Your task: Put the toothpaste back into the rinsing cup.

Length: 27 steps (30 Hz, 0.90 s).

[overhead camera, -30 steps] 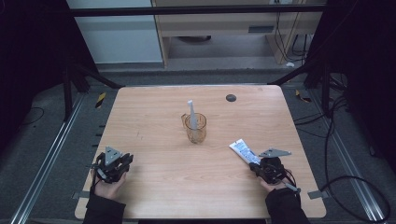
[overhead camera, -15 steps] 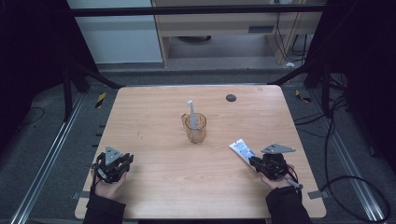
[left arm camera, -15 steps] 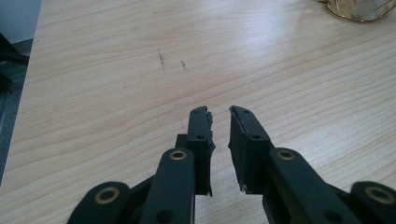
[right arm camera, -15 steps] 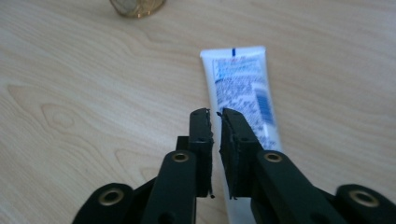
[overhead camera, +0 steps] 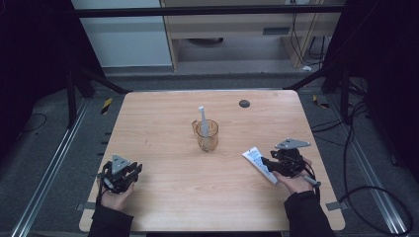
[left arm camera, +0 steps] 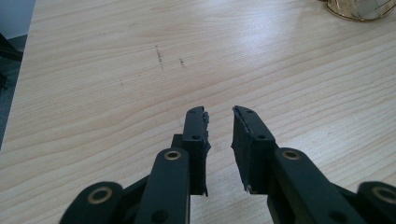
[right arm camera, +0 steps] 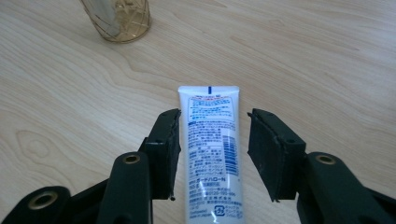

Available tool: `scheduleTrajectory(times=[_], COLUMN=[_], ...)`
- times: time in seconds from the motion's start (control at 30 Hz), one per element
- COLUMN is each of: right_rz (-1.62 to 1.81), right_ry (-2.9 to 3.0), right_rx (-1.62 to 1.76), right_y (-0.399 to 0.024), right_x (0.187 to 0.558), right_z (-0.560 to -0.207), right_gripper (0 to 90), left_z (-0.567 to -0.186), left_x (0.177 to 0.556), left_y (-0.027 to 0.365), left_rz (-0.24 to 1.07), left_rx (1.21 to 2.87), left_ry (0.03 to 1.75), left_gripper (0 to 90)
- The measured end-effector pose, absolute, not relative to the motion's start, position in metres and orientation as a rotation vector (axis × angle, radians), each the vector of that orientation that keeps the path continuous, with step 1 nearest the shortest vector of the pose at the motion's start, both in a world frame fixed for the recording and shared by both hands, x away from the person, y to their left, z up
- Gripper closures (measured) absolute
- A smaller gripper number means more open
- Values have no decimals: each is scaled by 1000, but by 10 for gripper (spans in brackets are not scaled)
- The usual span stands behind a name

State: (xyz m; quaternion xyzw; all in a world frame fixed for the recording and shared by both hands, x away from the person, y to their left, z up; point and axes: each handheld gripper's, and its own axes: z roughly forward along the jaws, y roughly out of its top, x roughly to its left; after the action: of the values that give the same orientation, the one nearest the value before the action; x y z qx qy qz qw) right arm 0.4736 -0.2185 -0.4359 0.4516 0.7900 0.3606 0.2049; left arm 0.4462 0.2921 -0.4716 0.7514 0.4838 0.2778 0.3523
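Pale wood table, mostly bare. High view: your right gripper sits at the tube by the right edge; cup with toothbrush mid-table; wide open room between.

Left gripper view: left gripper narrowly parted, holding nothing.

Right gripper view: jaws just opened, straddling the tube without pinching. Looks released; cup ahead.

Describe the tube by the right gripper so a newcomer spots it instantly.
On the light wooden table, look at the near right part, beside the amber glass mug. There a flat white plastic tube with blue print lies between the right gripper's open jaws, the table's one flat-lying white item.
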Motion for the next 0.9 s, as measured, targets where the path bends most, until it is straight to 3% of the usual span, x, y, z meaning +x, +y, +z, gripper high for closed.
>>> scheduleTrajectory(times=[0.57, 0.9], right_rz=[882, 836], right_ry=[2299, 2347], right_rx=[1262, 1290], right_y=[-211, -212], right_x=[500, 499], right_z=[-453, -461], right_gripper=[404, 381], left_z=[-472, -473], left_x=[447, 448], left_y=[293, 293], left_rz=[715, 711], left_rx=[1948, 1950], left_ry=[1265, 1266], left_gripper=[706, 703])
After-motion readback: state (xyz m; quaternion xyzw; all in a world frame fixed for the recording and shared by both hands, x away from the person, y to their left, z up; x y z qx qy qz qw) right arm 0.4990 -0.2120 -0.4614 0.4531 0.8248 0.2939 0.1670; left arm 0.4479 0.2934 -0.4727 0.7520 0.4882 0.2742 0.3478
